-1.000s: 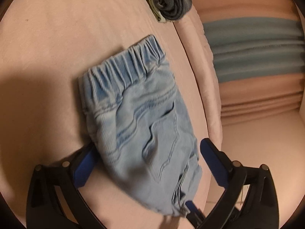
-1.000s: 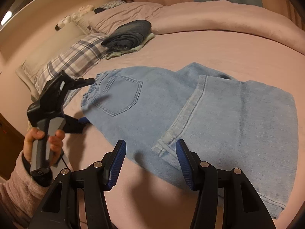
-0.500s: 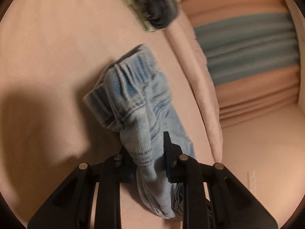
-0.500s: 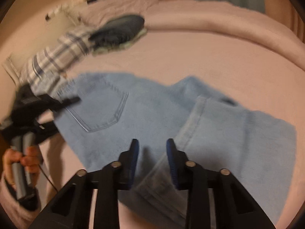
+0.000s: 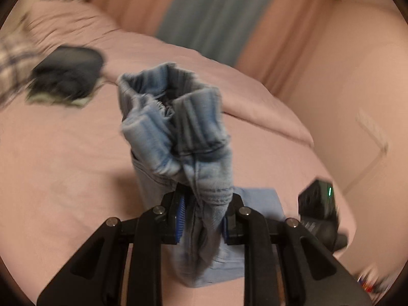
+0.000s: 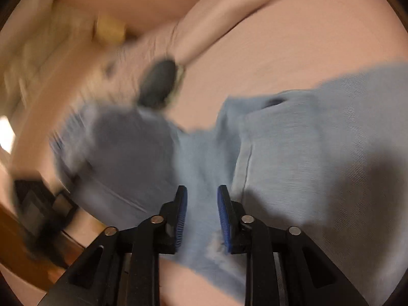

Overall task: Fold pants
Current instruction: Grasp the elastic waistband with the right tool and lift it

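Light blue denim pants lie on a pink bed, the legs folded over. My left gripper is shut on the bunched elastic waistband end of the pants, which stands up off the bed in front of the camera. My right gripper has its jaws close together with blue fabric of the folded edge between them, and the fabric rises with it. The left gripper shows as a dark blur at the left of the right wrist view. Both views are motion-blurred.
A dark folded garment lies on the bed beyond the pants, also in the right wrist view. A plaid pillow sits far left. A rolled pink duvet and curtains lie behind. The right gripper's body shows at lower right.
Both grippers closed from open onto the pants. The left one gripped the waistband end and lifted it up off the bed. The right one gripped the folded edge and swung.
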